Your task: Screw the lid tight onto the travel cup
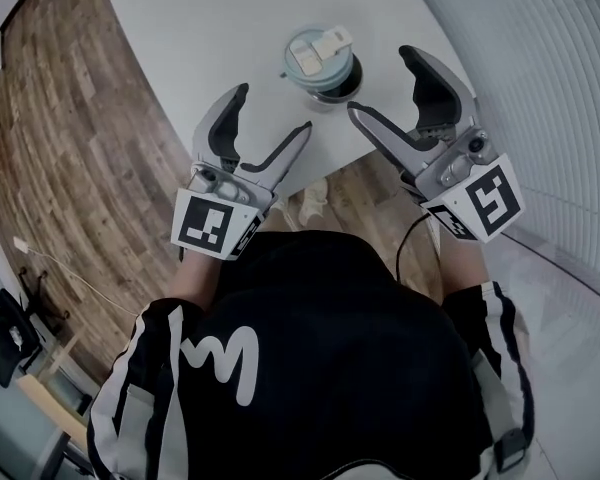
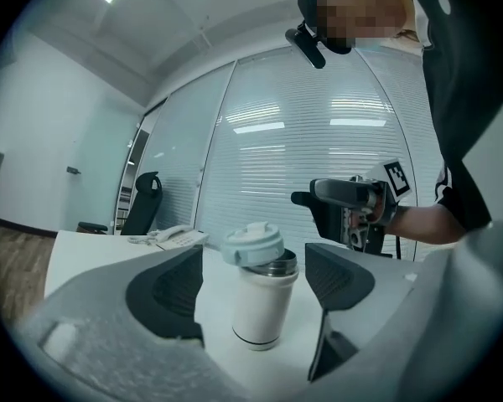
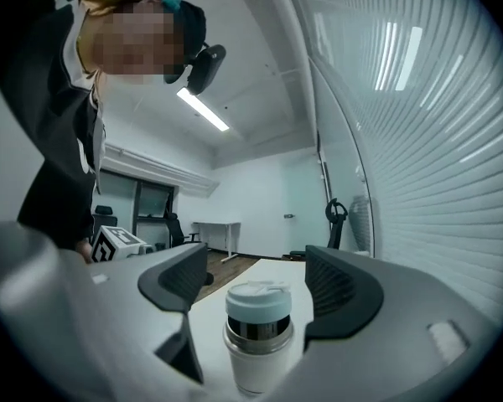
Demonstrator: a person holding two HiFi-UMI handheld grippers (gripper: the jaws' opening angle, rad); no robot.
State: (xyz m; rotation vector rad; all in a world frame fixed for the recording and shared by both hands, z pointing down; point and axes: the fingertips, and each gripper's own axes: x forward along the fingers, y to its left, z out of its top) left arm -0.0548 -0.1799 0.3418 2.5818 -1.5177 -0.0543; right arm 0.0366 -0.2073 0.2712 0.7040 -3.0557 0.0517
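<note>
A white travel cup (image 1: 325,80) with a steel rim stands near the front edge of the white table (image 1: 200,38). Its pale blue lid (image 1: 318,53) rests on top, tilted, and the steel rim shows under it. My left gripper (image 1: 273,110) hangs open just left of the cup and nearer to me, holding nothing. My right gripper (image 1: 382,81) stands open close to the cup's right side, also holding nothing. In the left gripper view the cup (image 2: 260,304) and lid (image 2: 253,244) sit beyond the open jaws. The right gripper view shows the cup (image 3: 256,354) and lid (image 3: 256,301) likewise.
The table's front edge (image 1: 310,173) runs just under the grippers, with wood floor (image 1: 60,148) to the left. A wall of white blinds (image 1: 540,88) is on the right. A desk phone (image 2: 172,234) lies at the table's far end, with an office chair (image 2: 142,203) behind it.
</note>
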